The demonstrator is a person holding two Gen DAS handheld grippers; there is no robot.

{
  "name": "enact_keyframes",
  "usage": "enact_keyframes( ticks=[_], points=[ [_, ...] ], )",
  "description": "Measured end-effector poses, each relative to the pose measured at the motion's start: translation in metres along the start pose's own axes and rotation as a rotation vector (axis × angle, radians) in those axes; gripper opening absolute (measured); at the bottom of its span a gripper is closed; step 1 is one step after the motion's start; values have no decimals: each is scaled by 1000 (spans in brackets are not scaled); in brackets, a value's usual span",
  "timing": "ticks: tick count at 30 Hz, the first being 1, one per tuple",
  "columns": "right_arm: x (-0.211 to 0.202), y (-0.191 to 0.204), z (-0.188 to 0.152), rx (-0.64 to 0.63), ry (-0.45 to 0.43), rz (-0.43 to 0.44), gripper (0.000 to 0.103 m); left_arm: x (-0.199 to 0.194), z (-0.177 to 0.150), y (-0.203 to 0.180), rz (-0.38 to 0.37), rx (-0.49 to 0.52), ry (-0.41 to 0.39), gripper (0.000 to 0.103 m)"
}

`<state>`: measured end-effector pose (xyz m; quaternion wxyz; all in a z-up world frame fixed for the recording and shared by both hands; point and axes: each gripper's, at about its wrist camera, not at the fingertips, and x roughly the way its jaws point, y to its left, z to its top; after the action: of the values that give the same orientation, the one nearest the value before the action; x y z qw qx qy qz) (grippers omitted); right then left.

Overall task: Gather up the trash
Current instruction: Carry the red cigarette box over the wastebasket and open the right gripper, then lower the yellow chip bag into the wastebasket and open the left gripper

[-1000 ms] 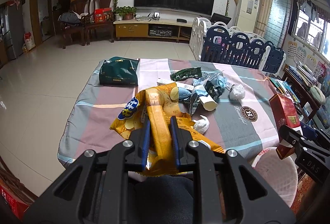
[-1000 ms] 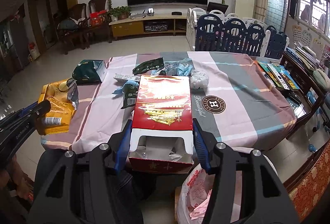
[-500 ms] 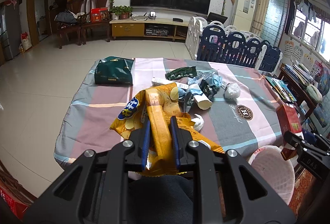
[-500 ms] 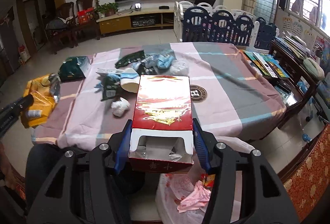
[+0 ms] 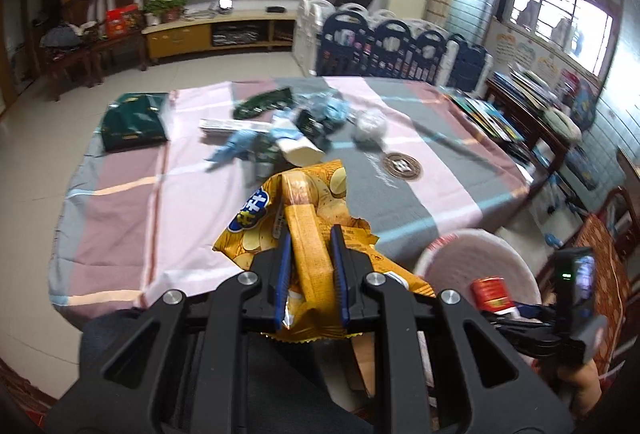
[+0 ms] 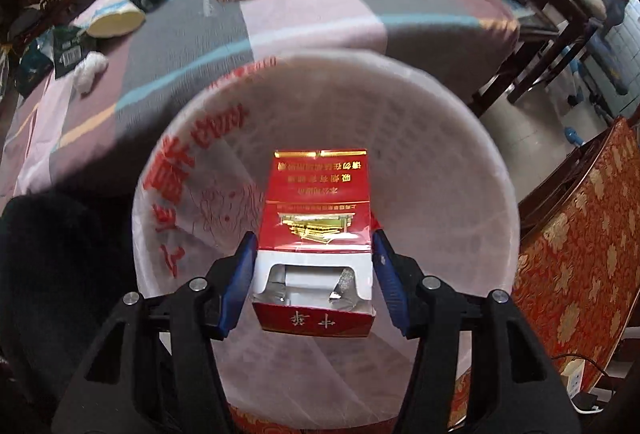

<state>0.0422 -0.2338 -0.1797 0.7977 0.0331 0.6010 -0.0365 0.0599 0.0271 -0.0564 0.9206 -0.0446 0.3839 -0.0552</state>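
- left gripper (image 5: pixel 310 248) clamped on a yellow chip bag (image 5: pixel 304 234); blue pads press a folded ridge of the bag from both sides; bag held up over the near edge of the table (image 5: pixel 120 202)
- right gripper (image 6: pixel 314 254) points steeply down over the bin (image 6: pixel 460 138); red carton (image 6: pixel 316 230) sits between its blue pads; jaws opening; small gap visible on each side of the carton, so pads look clear of it
- carton is inside the bin's mouth, open torn end toward the camera; below it the white liner bag (image 6: pixel 188 170) with red print
- bin stands just beside the table's near edge; in the left wrist view it shows low right with the carton's red end at its rim
- rest of the trash on the striped tablecloth: paper cup (image 5: pixel 300 152) on its side, blue plastic wrap (image 5: pixel 240 148), dark green wrappers (image 5: pixel 264 100), white crumpled wad (image 5: pixel 370 122), green pouch (image 5: pixel 134 122) well apart at far left
- second white wad (image 6: pixel 90 72) near the table's near side in the right wrist view
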Motion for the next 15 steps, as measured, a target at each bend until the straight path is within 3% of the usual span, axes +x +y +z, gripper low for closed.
enact_keyframes(
  ticks=[2,6,9,15],
  points=[
    [0,-4,-5,15,2,-31,72,9,-5,-13,-92,9,42,20],
    [-31,-41,1,173,-107,-58,81,36,-15,-42,-200,44,150,20],
    [-65,-82,1,333,-215,-60,82,55,-22,-64,-266,87,222,20],
    [-98,-122,-6,457,-308,-74,83,85,-38,-121,-532,189,376,21]
  ],
)
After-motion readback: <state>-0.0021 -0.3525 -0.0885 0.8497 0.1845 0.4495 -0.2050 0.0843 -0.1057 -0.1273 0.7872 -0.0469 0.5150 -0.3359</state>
